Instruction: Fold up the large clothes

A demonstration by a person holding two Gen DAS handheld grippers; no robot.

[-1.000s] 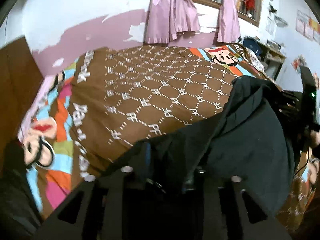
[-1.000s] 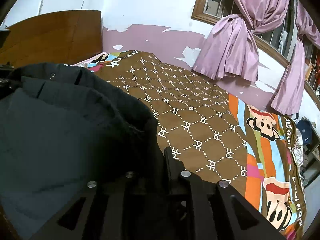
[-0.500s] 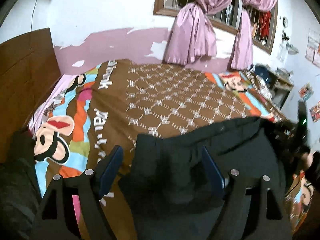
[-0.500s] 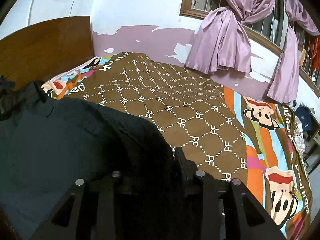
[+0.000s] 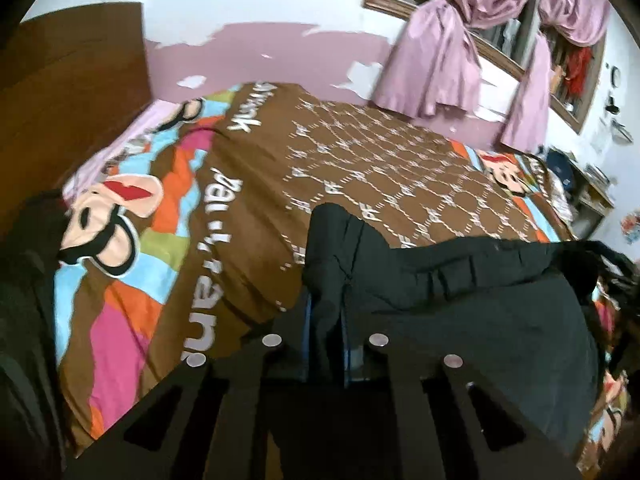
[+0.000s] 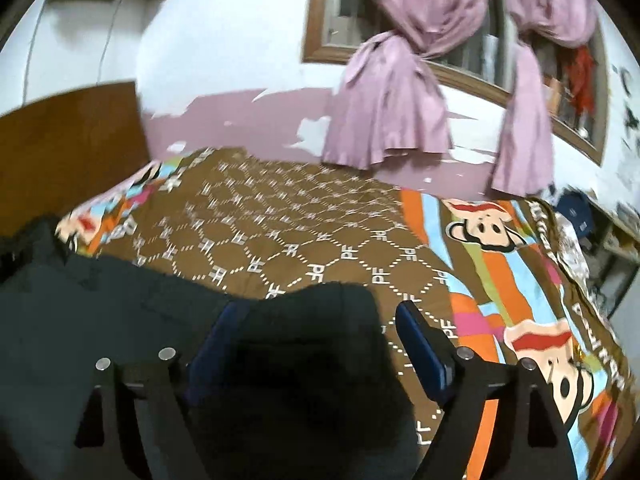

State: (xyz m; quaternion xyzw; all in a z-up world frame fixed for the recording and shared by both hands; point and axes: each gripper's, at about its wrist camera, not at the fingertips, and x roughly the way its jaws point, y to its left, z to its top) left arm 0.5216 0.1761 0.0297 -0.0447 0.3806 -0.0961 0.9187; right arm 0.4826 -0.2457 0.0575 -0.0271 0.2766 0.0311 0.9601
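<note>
The left gripper (image 5: pixel 326 336) is clenched on a bunched fold of the black garment (image 5: pixel 460 296): its two blue-lined fingers stand close together with a ridge of dark cloth rising between them toward twelve o'clock. The right gripper (image 6: pixel 316 340) is spread wide, its blue pads (image 6: pixel 420 344) well apart; black cloth (image 6: pixel 120 320) lies in the gap and under it, but nothing there is pinched.

From the left tool the garment runs out toward three o'clock as a broad dark sheet lying along the near edge of the bed, over the brown patterned bedspread (image 5: pixel 380 168). In the right view the same cloth fills the frame from nine to six o'clock, and bare bedspread (image 6: pixel 300 232) lies beyond at twelve. The wooden headboard (image 5: pixel 68 92) stands at ten o'clock and the pink curtains (image 6: pixel 388 112) hang at one.

The risk I see is one-sided tension: with only the left corner held, any lift or pull would probably drag the sheet askew and skew the fold line. The right jaws, closing where they are, may catch several layers rather than an edge. The cloth near the bed's edge could also slide off.
</note>
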